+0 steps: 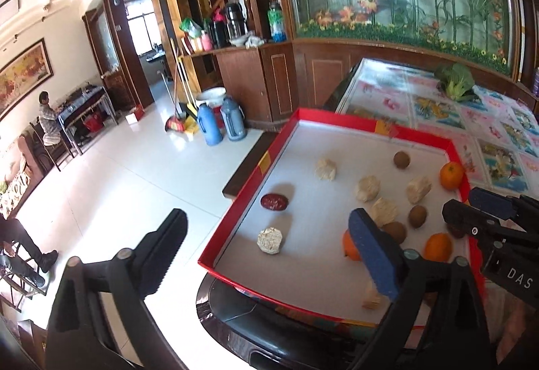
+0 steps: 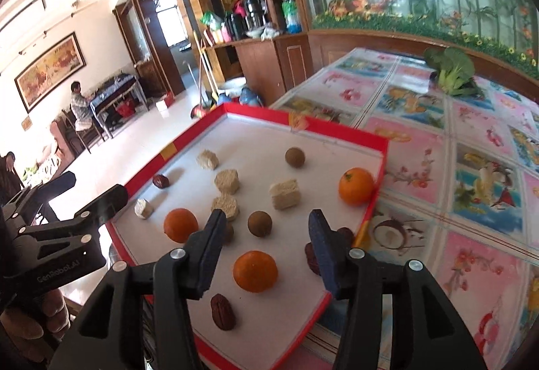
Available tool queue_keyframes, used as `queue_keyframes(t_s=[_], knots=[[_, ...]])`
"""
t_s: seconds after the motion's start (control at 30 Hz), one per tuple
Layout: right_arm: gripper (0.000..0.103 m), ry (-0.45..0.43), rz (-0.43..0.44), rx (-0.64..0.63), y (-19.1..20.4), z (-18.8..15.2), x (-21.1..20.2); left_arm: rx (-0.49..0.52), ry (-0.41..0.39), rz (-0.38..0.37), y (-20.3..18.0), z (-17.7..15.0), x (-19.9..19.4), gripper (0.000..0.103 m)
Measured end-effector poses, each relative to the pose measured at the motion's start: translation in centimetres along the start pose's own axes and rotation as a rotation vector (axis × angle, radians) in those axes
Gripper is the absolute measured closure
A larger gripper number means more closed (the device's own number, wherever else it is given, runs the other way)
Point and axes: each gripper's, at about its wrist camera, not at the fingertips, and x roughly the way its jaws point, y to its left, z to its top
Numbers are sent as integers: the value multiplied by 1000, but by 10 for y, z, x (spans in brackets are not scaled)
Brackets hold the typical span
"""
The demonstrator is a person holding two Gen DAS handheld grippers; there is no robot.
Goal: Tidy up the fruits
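Your right claw hangs released over the near end of the red tray, and the nearest orange sits on the tray floor just below and between its fingers, a touch nearer than the tips. It is round, so no long axis matters; you only need to come straight down. Your left claw is also released and empty, with one finger out beyond the tray's left rim, so it looks the worse placed. Dates and brown round fruits lie close by; keep the fingers clear of them.
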Motion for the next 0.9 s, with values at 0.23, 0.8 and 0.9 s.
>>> queue_keyframes(t_s=[0.23,0.8,0.9], knots=[[44,-119,-26,49,-9,3,-49,25,-122,55,-20,7,-49,0],[39,-251,-47,75,-14,2,-92,-43,-76,-38,-31,9,-76,0],[39,-241,-46,62,-11,1,-89,-53,-71,-29,-29,9,-74,0]])
